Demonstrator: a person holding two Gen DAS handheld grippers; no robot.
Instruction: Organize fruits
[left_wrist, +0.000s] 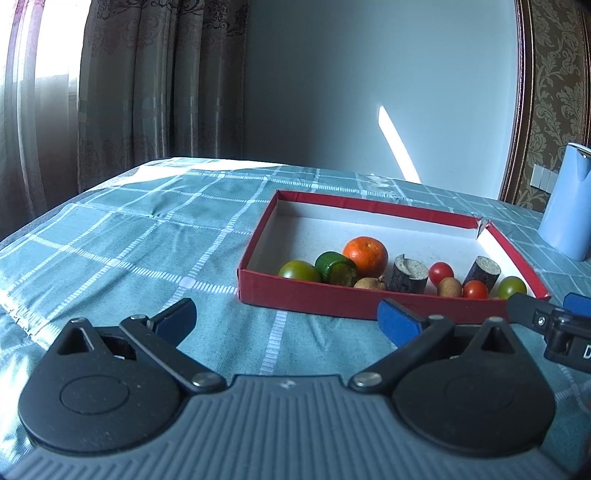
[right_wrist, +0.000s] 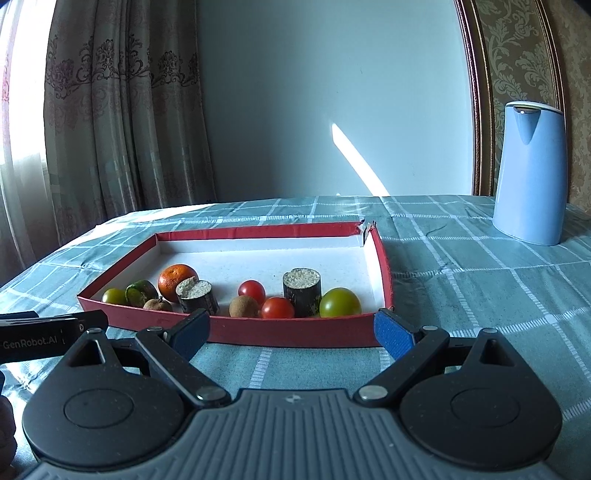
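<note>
A shallow red box (left_wrist: 303, 299) (right_wrist: 280, 332) with a white floor holds the fruit along its near wall. In it lie an orange (left_wrist: 365, 252) (right_wrist: 176, 281), green tomatoes (left_wrist: 298, 271) (right_wrist: 340, 302), red cherry tomatoes (left_wrist: 441, 272) (right_wrist: 277, 308), brown longans (left_wrist: 450, 287) (right_wrist: 243, 306), dark sugarcane pieces (left_wrist: 409, 275) (right_wrist: 302, 286) and a green cut piece (left_wrist: 337, 268) (right_wrist: 141, 291). My left gripper (left_wrist: 288, 321) is open and empty, just before the box. My right gripper (right_wrist: 291, 332) is open and empty at the box's near wall.
A tall blue jug (right_wrist: 530, 173) (left_wrist: 567, 203) stands on the checked teal tablecloth (left_wrist: 129, 229) to the right of the box. Curtains hang at the left, a pale wall behind. The right gripper shows at the left wrist view's right edge.
</note>
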